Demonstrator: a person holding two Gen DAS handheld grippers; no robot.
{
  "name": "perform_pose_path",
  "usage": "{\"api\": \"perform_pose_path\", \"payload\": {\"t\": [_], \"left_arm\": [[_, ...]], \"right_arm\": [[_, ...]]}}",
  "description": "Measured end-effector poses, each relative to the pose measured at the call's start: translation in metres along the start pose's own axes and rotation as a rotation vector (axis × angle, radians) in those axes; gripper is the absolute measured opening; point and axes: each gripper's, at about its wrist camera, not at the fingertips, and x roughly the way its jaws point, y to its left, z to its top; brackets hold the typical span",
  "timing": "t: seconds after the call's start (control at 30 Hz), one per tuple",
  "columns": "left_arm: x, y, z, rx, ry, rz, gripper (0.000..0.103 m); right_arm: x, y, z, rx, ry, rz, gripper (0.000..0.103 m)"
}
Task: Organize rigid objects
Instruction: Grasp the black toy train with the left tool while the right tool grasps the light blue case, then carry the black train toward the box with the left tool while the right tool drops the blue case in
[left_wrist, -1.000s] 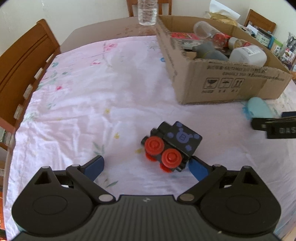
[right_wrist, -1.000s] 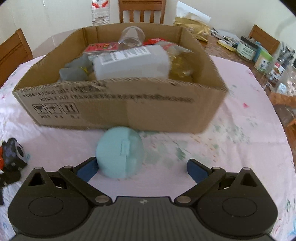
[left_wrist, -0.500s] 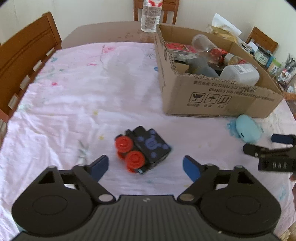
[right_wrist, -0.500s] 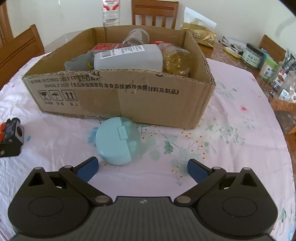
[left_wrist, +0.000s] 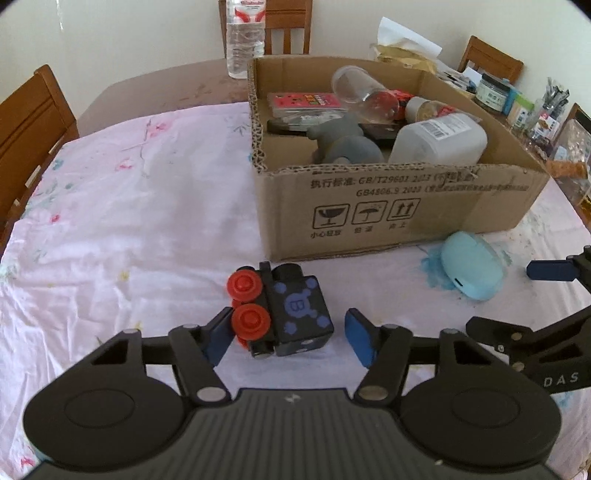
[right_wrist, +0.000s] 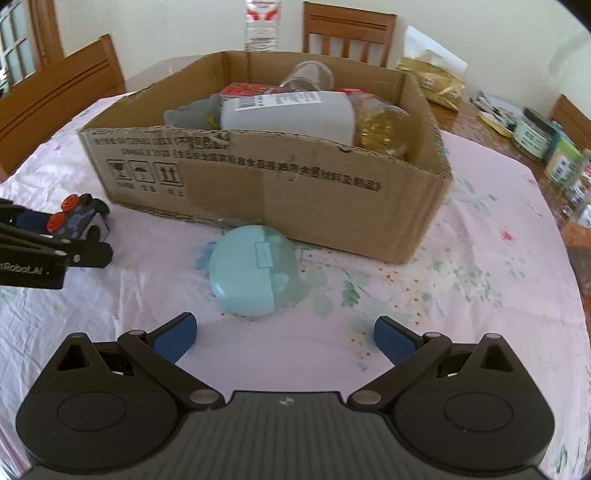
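left tool (left_wrist: 286, 338): spread wide, nothing pinched yet; compared with a second ago it's been brought in low, so the toy now sits between the blue pads (left_wrist: 218, 338) instead of off to one side. The left pad looks to be touching or almost touching the red wheels, hard to call. A gap is left at the right pad

toy train block (left_wrist: 284, 310): black, red wheels, purple print on top, lying on the pink cloth just in front of the box's near-left corner. Seems to have been turned a bit over the last second, so a grab across wheels and body looks lined up now (only a guess)

right tool (right_wrist: 284, 332): also spread, nothing held. The blue case was partly between the pads a second ago; now it's been backed off and the case is clear ahead of the tips, left of centre

blue round case (right_wrist: 253, 271): on the bench, right by the box's front wall, possibly touching

cardboard box (left_wrist: 399, 218): already loaded with a white jug (left_wrist: 439, 138), a grey figure (left_wrist: 343, 142) and a clear bottle (left_wrist: 360, 92); two items are left outside, so the task is judged nearly done

bench (left_wrist: 122, 229): covered by pink floral cloth

far end: water bottle (left_wrist: 245, 37) and wooden chairs (left_wrist: 29, 122) behind the box
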Motion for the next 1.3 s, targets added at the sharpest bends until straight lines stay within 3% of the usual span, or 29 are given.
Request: {"api": "perform_pose_path", "payload": {"t": [0.43, 0.6, 0.7, 0.77, 0.8, 1.3], "left_arm": [[0.000, 0.005, 0.000, -0.007, 0.000, 0.019, 0.064], [0.000, 0.005, 0.001, -0.018, -0.001, 0.021, 0.064], [0.000, 0.004, 0.001, -0.020, -0.001, 0.025, 0.064], [0.001, 0.004, 0.001, -0.024, -0.001, 0.027, 0.064], [0.001, 0.004, 0.001, -0.026, -0.001, 0.028, 0.064], [0.002, 0.000, 0.003, -0.087, 0.011, 0.075, 0.064]], "right_arm": [[0.018, 0.027, 0.028, -0.171, -0.016, 0.124, 0.103], [0.013, 0.026, 0.032, -0.181, -0.030, 0.131, 0.088], [0.008, 0.021, 0.031, -0.172, -0.033, 0.125, 0.074], [0.006, 0.019, 0.032, -0.165, -0.036, 0.118, 0.059], [0.005, 0.017, 0.032, -0.161, -0.036, 0.119, 0.058], [0.010, 0.016, 0.039, -0.230, -0.013, 0.158, 0.058]]}}
